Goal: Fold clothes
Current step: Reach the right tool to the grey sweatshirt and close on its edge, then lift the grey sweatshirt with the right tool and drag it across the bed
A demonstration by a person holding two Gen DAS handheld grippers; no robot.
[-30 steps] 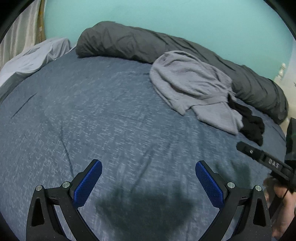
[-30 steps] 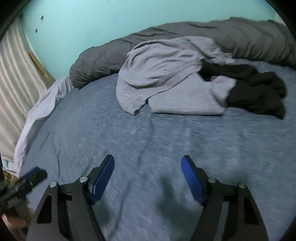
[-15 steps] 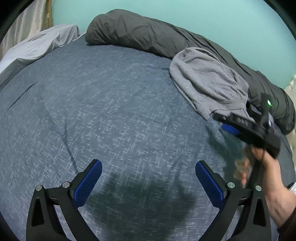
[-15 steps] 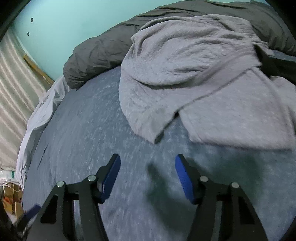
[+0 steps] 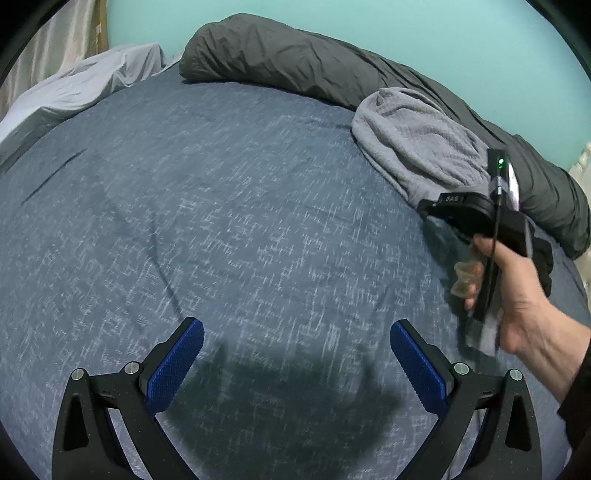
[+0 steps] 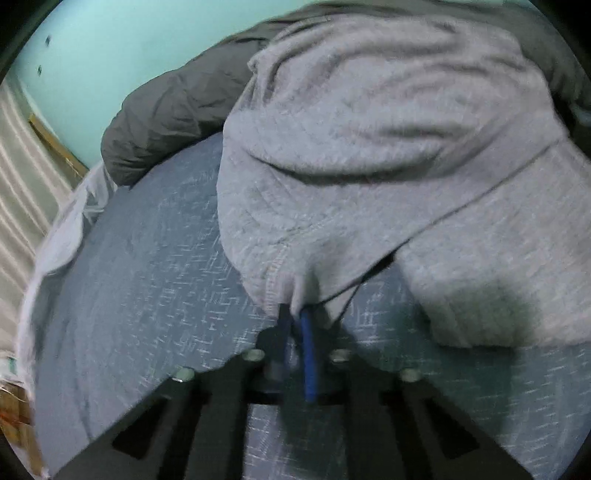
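A rumpled light-grey knitted garment (image 6: 369,147) is seen filling the upper right of the right wrist view, heaped on a blue-grey woven bedspread (image 6: 155,258). The right gripper (image 6: 295,314) is shown low in the centre of that view with its blue-padded jaws just closed together, and a stitched hem corner of the garment is pinched between them; the cloth is drawn into a small fold at the pads.

In the left wrist view the same garment (image 5: 417,147) is found at the upper right, lying against a long dark-grey crumpled duvet (image 5: 295,62) that is stretched along a turquoise wall (image 5: 406,29). The right gripper (image 5: 428,208) is seen there from the side, its tip laid at the lower edge of the garment, and it is held by a bare hand (image 5: 517,295) at the right of the frame. A black piece of clothing (image 5: 543,258) is partly hidden behind that hand.

The left gripper (image 5: 295,354) is shown at the bottom of its own view, jaws spread wide, with nothing between the blue pads; only bedspread (image 5: 221,221) is seen beneath. A pale grey sheet (image 5: 85,88) is bunched at the upper left.
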